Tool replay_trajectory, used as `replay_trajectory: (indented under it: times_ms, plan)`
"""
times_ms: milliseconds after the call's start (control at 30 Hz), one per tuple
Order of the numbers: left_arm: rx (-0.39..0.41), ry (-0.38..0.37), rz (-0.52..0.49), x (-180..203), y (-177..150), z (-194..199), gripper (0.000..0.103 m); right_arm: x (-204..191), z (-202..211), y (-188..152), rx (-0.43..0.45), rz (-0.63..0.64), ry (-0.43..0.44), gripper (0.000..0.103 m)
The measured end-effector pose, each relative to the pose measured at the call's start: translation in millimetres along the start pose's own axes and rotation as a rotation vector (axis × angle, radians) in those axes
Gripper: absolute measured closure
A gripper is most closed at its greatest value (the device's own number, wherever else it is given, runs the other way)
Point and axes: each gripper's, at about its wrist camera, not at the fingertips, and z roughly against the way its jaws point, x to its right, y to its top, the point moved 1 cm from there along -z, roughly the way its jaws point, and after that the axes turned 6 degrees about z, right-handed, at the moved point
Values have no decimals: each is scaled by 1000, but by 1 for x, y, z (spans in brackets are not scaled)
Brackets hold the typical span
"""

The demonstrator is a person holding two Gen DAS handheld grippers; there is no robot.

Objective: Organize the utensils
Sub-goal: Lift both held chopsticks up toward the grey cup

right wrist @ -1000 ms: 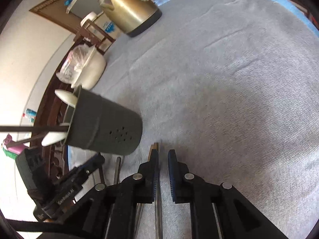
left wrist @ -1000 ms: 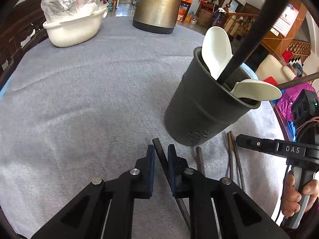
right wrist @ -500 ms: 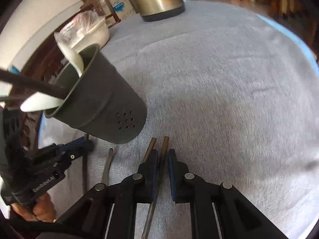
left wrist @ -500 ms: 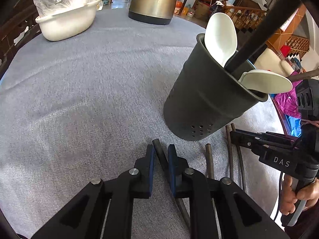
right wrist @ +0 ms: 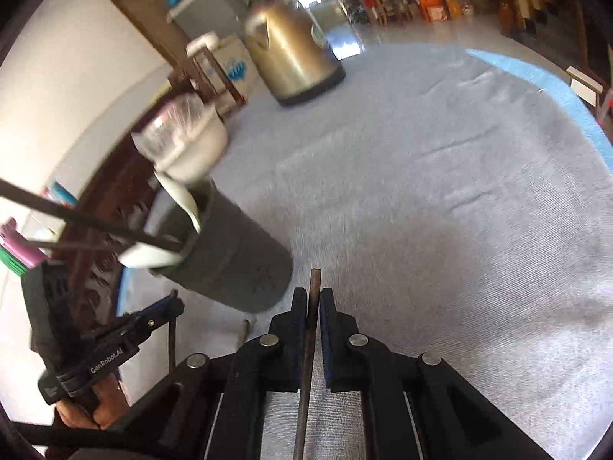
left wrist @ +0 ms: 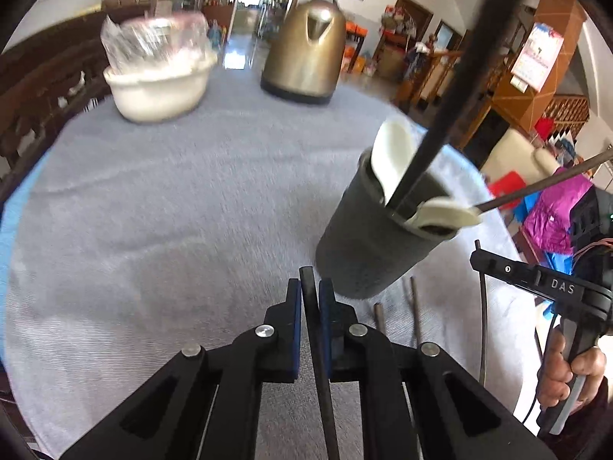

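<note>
beside the dark grey perforated utensil cup [left wrist: 367,245] on the grey-clothed desk [left wrist: 153,230], my left tool [left wrist: 310,299] and right tool [right wrist: 314,306] each pinch one thin dark chopstick [left wrist: 308,287]; a loose grip or clipped rim could tip the cup.

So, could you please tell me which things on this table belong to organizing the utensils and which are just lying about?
Belongs to the job:
- dark utensil holder, with white spoons and chopsticks already in it
- chopstick in left gripper
- chopstick in right gripper
- loose chopsticks on the cloth

Just lying about:
- brass-coloured kettle
- white bowl with plastic wrap
</note>
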Motion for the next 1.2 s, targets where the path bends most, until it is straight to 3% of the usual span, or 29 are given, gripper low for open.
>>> replay_trajectory:
  times_ms: [333, 433, 600, 867, 1200]
  plan:
    - [189, 4, 0, -4, 7, 74, 96, 10, 63, 6, 227, -68, 46, 96]
    - [230, 8, 7, -1, 11, 86, 96, 10, 74, 10, 245, -64, 44, 97]
    - [261, 7, -1, 3, 10, 98, 96, 19, 53, 12, 113, -114, 55, 93]
    - [333, 20, -51, 18, -1, 125, 96, 23, -20, 11, -156, -121, -24, 89]
    - [401, 28, -107, 29, -8, 142, 96, 5, -59, 15, -291, -20, -213, 87]
